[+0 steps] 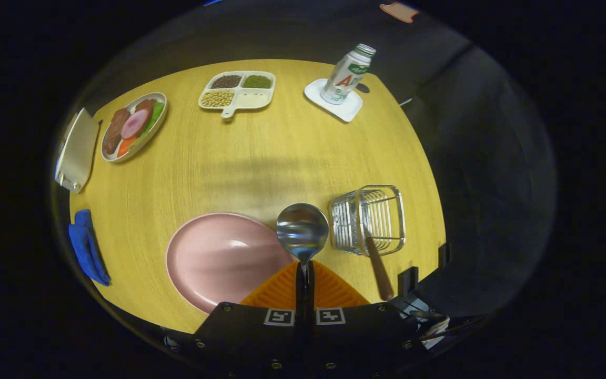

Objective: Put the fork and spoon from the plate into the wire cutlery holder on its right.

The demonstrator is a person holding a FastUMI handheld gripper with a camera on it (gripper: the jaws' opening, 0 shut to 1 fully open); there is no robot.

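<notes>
I have the gripper [305, 276] clamped on the spoon [302, 231], its orange fingers [334, 289] closed together on the thin handle with the bowl standing up just ahead of them. Below it, near the table's [261, 163] front edge, sits the empty pink plate [219, 258], and just to its right the wire cutlery holder [369, 218] with a brown wooden handle [379, 268] already leaning out of it toward me; I take that for the fork, though its head is hidden. My worry is the narrow grip: the spoon could pivot or slip if I tilt it fast, or knock the light holder and that handle over. Toward the far edge stand a food plate [133, 126], a divided tray [237, 90] and a bottle [346, 75] on a coaster [334, 102].
</notes>
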